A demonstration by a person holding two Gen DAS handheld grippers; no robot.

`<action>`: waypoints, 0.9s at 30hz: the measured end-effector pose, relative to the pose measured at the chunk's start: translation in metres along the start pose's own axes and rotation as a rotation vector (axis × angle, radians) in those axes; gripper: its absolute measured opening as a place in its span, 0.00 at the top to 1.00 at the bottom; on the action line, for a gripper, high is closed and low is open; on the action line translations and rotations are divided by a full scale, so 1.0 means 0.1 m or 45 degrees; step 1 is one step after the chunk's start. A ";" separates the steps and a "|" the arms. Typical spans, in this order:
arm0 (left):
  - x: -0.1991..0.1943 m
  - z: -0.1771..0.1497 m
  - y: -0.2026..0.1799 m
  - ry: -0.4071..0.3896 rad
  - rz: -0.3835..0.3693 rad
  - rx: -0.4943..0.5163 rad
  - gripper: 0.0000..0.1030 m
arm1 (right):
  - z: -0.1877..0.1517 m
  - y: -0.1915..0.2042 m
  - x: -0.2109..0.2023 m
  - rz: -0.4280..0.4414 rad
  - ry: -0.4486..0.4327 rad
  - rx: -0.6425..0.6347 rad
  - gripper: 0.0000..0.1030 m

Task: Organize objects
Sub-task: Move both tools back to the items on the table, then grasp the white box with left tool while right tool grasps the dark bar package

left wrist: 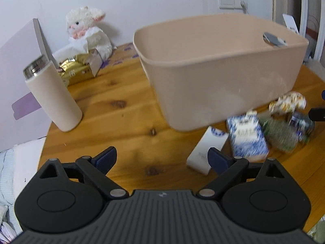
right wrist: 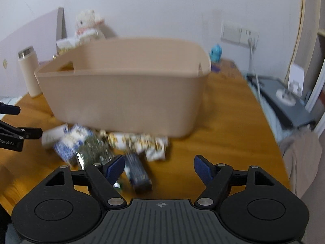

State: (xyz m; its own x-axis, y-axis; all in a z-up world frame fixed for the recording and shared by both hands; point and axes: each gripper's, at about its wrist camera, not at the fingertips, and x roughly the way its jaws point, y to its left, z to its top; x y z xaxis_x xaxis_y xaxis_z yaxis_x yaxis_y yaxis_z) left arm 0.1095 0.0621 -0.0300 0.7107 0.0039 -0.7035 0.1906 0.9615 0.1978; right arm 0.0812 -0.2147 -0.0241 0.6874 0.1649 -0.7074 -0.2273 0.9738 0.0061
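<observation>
Wood-grain surface (left wrist: 121, 93) fills both my wrist views, backed by a pale wall. On it stands a beige bin (left wrist: 219, 69), and in front of its near wall lies a loose cluster of small packets: a white box (left wrist: 200, 152), a blue-and-white patterned carton (left wrist: 246, 138), a green packet (left wrist: 282, 134) and a yellow-flowered pack (left wrist: 288, 101). From the right wrist I also see a dark blue packet (right wrist: 138, 172), blurred, so I can only guess at its print. My left gripper (left wrist: 162, 157) hovers above bare wood just left of the white box, jaws spread wide and holding nothing. My right gripper (right wrist: 159, 168) hangs over the cluster, jaws likewise apart and empty. Off to the left stand a cream flask (left wrist: 53, 95) and a plush lamb (left wrist: 87, 30) against the wall.
</observation>
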 end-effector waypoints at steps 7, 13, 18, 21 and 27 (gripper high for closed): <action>0.15 -0.10 0.00 0.002 -0.117 0.017 0.06 | -0.11 0.04 0.14 0.020 0.061 -0.006 0.25; 0.28 -0.11 -0.05 -0.018 -0.205 0.008 0.09 | -0.12 0.08 0.21 0.038 0.056 -0.015 0.25; 0.34 -0.04 -0.09 -0.020 -0.274 -0.020 0.25 | -0.10 0.11 0.25 0.066 0.050 -0.020 0.30; 0.33 -0.01 -0.10 -0.019 -0.309 -0.036 0.43 | -0.11 0.14 0.23 0.093 0.044 -0.021 0.43; 0.25 -0.03 -0.13 -0.006 -0.331 -0.015 0.68 | -0.11 0.19 0.18 0.131 0.045 -0.029 0.77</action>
State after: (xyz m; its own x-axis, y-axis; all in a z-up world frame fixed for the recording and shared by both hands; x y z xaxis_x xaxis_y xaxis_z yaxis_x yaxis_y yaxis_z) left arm 0.1228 0.0504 -0.0526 0.6418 -0.2450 -0.7267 0.3594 0.9332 0.0029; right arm 0.0815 -0.1946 -0.0443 0.6350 0.2581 -0.7282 -0.3116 0.9480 0.0643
